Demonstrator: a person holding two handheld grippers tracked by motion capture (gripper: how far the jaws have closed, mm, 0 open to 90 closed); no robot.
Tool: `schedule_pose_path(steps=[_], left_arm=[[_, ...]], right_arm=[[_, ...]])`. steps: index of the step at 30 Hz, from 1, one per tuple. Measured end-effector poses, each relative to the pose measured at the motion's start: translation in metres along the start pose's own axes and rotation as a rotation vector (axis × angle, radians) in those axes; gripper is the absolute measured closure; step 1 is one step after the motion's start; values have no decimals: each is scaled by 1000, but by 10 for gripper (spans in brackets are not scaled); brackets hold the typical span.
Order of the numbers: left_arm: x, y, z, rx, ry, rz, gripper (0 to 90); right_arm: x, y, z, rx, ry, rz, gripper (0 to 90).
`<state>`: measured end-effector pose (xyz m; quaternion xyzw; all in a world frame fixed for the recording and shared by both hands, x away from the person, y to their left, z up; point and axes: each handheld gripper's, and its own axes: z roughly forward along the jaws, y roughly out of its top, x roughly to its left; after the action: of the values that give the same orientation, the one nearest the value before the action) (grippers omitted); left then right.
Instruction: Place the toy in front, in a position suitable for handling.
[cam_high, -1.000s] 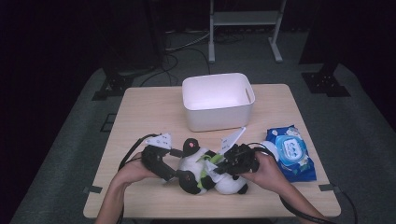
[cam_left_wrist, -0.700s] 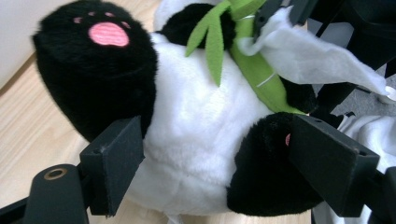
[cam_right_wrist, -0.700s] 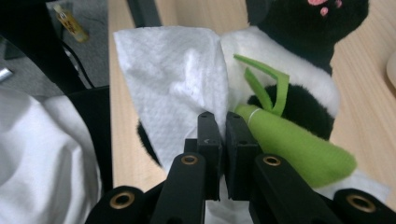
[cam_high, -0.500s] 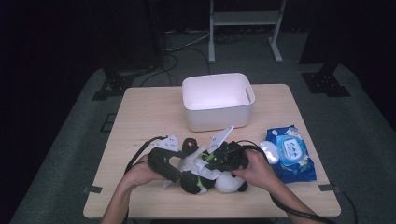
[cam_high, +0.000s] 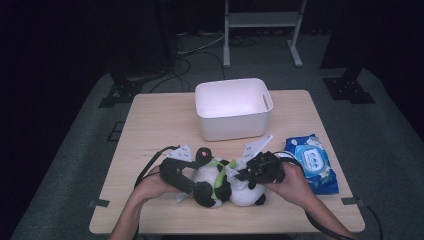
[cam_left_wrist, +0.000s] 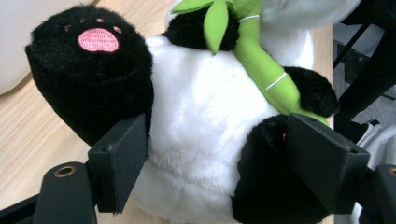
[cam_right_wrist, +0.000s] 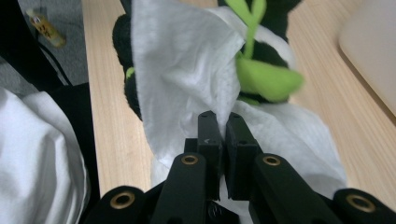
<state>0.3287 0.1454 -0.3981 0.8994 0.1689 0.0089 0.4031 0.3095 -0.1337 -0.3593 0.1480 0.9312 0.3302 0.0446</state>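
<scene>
A fluffy black-and-white plush panda (cam_high: 220, 184) holding a green felt bamboo stalk (cam_left_wrist: 254, 49) lies on the pale wooden desk (cam_high: 165, 125), near its front edge. The left hand-held gripper (cam_left_wrist: 219, 156) has its jaws apart around the panda's soft belly. The right hand-held gripper (cam_right_wrist: 222, 128) is pinched on a thin white wipe (cam_right_wrist: 187, 70) draped over the toy.

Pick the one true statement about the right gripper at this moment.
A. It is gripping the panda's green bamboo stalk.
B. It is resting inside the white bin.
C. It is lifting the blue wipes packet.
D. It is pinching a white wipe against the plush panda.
D. In the right gripper view the right gripper has its jaws closed on a white wipe draped over the plush panda.
</scene>
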Motion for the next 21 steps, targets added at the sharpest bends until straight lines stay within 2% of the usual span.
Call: schedule_pose_path(steps=[7, 13, 21], left_arm=[[1, -1, 0, 1, -7, -7, 209], [1, -1, -1, 2, -9, -11, 208], [1, -1, -1, 4, -9, -12, 208]], right_arm=[[-11, -25, -17, -20, -34, 63, 856], [-18, -49, -21, -24, -29, 140, 856], [-26, -79, -22, -28, -45, 211, 857]])
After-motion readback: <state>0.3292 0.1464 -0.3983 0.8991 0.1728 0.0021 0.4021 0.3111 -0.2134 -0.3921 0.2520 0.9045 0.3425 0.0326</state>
